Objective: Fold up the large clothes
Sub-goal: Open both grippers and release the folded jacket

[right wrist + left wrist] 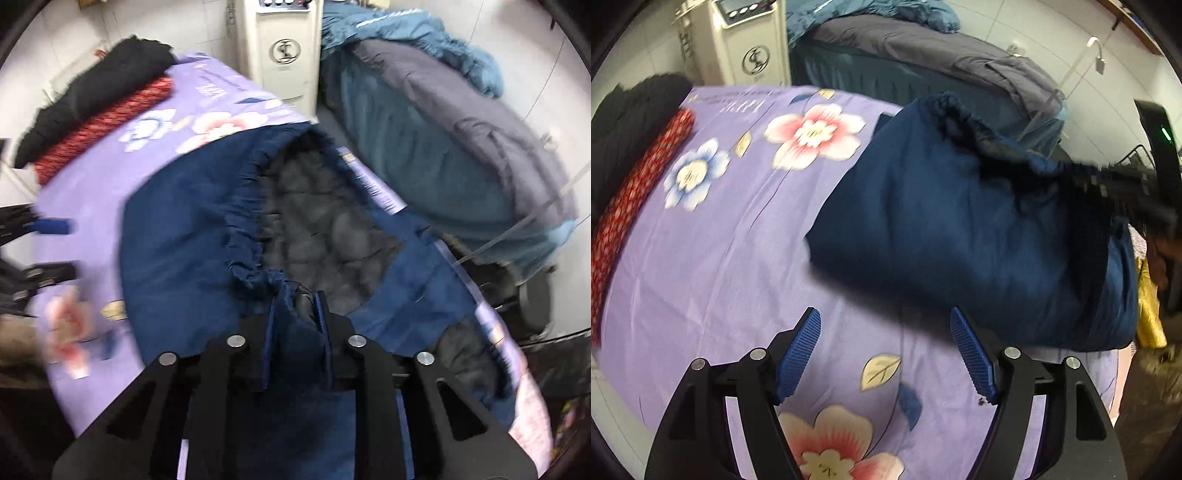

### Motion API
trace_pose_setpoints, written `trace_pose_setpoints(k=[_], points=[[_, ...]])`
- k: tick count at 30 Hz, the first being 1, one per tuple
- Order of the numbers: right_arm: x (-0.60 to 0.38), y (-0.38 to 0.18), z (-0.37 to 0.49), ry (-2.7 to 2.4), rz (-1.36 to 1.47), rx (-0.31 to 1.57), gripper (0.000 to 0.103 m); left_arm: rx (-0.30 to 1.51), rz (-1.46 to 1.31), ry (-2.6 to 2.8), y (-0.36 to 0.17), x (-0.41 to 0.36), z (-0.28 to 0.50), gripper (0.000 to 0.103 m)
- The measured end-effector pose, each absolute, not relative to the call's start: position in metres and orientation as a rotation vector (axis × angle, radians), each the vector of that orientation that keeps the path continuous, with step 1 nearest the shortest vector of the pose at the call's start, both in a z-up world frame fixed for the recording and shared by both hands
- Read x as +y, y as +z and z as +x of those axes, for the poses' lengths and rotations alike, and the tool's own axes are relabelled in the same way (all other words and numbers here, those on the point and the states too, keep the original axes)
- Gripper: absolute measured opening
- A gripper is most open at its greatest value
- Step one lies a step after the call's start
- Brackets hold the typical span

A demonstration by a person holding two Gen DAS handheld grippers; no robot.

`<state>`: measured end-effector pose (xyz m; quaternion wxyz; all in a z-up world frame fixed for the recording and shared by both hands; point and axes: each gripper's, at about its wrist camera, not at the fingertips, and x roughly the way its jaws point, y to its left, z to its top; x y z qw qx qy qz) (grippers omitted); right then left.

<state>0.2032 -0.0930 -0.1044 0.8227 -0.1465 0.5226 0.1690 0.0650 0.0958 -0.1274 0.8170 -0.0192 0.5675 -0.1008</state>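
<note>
Half folded at best: navy padded jacket [177,229] bunched on the lilac floral sheet [713,240], quilted lining still exposed. Right gripper [295,314] clamped on its gathered hem; left gripper [886,350] wide apart, empty above bare sheet. Left to do: closing over and squaring, going by the loose edges.

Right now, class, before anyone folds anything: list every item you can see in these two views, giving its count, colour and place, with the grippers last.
Padded jacket: one, navy with dark quilted lining, on the floral sheet.
Floral sheet: one, lilac with pink and blue flowers, covering the work surface.
Red patterned cloth: one, red, along the sheet's far edge.
Black garment: one, black, beside the red cloth.
Grey and teal clothing pile: one heap, behind the sheet.
Cream appliance: one, cream, on the floor behind.
Left gripper: one, black with blue pads, open above the sheet, empty.
Right gripper: one, black, shut on the jacket's edge.
</note>
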Motion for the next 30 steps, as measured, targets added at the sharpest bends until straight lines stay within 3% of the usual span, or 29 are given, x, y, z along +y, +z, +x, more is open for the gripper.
trace_pose_setpoints(k=[5,10,12,14,17,19,21,23,30], points=[[-0.12,-0.111,0.246,0.178,-0.193,1.112,0.015,1.247,-0.057,-0.197,-0.137,0.105,0.058,0.071],[-0.12,-0.17,0.271,0.095,-0.196,1.245,0.016,1.246,-0.061,-0.212,-0.134,0.1,0.056,0.071],[-0.119,-0.18,0.267,0.064,-0.21,1.231,0.023,1.243,-0.052,-0.224,-0.133,0.096,0.059,0.071],[-0.122,-0.175,0.262,0.027,-0.207,1.198,0.045,1.245,-0.043,-0.233,-0.134,0.091,0.061,0.071],[-0.142,-0.145,0.247,-0.004,-0.109,1.1,0.066,1.247,-0.035,-0.239,-0.137,0.082,0.066,0.071],[-0.163,-0.12,0.228,-0.013,0.004,1.037,0.074,1.241,-0.034,-0.249,-0.139,0.072,0.07,0.071],[-0.183,-0.106,0.205,-0.001,0.094,1.039,0.074,1.214,0.0,-0.259,-0.138,0.059,0.074,0.073],[-0.195,-0.105,0.184,0.01,0.126,1.061,0.074,1.169,0.062,-0.281,-0.138,0.042,0.078,0.082],[-0.235,-0.133,0.098,-0.073,0.098,1.157,0.074,1.095,0.234,-0.414,-0.138,-0.018,0.102,0.083]])
